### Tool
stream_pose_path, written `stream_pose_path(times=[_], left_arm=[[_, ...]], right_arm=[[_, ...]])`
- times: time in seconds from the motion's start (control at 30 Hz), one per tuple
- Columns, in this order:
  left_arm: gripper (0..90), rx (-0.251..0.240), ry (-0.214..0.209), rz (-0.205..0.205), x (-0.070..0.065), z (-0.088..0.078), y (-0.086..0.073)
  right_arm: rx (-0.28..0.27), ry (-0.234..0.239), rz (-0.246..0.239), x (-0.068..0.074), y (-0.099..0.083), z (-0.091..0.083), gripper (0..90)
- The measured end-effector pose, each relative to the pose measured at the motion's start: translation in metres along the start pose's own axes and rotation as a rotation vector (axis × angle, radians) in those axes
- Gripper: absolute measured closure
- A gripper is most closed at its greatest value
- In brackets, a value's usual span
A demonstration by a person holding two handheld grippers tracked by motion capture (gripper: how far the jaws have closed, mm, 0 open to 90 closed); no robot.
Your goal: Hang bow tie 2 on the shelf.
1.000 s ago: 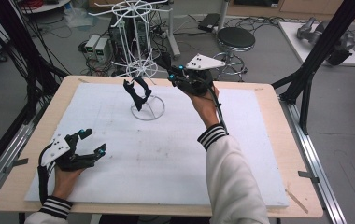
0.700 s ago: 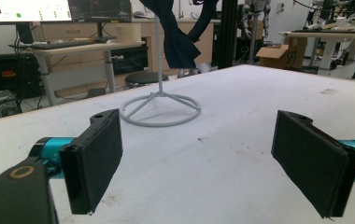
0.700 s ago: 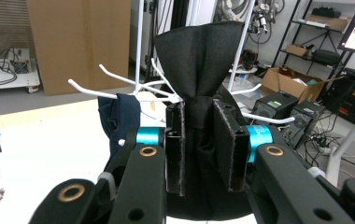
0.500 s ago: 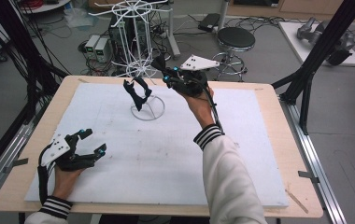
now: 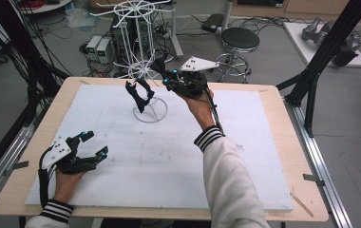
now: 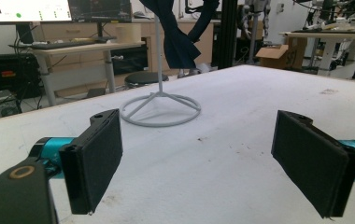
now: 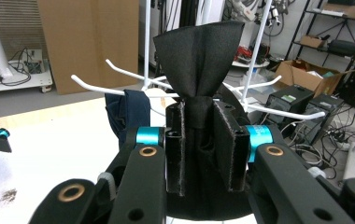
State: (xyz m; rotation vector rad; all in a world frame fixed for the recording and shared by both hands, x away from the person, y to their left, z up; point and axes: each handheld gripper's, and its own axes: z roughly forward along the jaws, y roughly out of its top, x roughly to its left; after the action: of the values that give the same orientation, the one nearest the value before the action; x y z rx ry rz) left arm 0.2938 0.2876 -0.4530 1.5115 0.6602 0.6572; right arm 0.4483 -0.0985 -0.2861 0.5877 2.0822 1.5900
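A white wire rack [image 5: 141,72] stands on a ring base [image 5: 150,112] at the far middle of the white mat. A dark navy cloth [image 5: 138,95] hangs from one of its arms, also seen as the navy cloth [image 7: 129,114] and the navy cloth [image 6: 178,39]. My right gripper [image 5: 162,72] is raised beside the rack's lower arms, shut on a black cloth [image 7: 198,46] that fans out above the right gripper [image 7: 199,140]. My left gripper [image 5: 95,144] rests low at the near left, open and holding nothing; in its own view the left gripper [image 6: 203,161] faces the ring base [image 6: 159,109].
The white mat [image 5: 169,161] covers most of the wooden table [image 5: 283,142]. Black frame struts [image 5: 318,66] stand at the right and left edges. A stool [image 5: 239,39] and boxes with cables [image 5: 98,47] sit on the floor behind the table.
My right gripper has shifted a little left, closer to the rack's arms, with the black cloth still in it. The left gripper has stayed where it was.
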Motion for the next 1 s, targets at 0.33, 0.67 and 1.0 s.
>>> stream_pose_path(times=[0.33,0.67,1.0], left_arm=[[16.8,0.0,-0.003,0.001,-0.0001,-0.0001,0.0],[16.8,-0.002,-0.001,0.001,-0.0002,0.0,-0.0001],[16.8,-0.001,-0.002,0.0,0.0002,-0.0002,0.0]], right_arm=[[0.005,0.012,0.005,-0.0006,-0.0018,0.0027,74.5],[0.0,0.007,0.016,-0.0014,-0.0011,-0.0006,67.4],[-0.031,-0.015,0.014,0.0027,0.0025,-0.0052,31.2]])
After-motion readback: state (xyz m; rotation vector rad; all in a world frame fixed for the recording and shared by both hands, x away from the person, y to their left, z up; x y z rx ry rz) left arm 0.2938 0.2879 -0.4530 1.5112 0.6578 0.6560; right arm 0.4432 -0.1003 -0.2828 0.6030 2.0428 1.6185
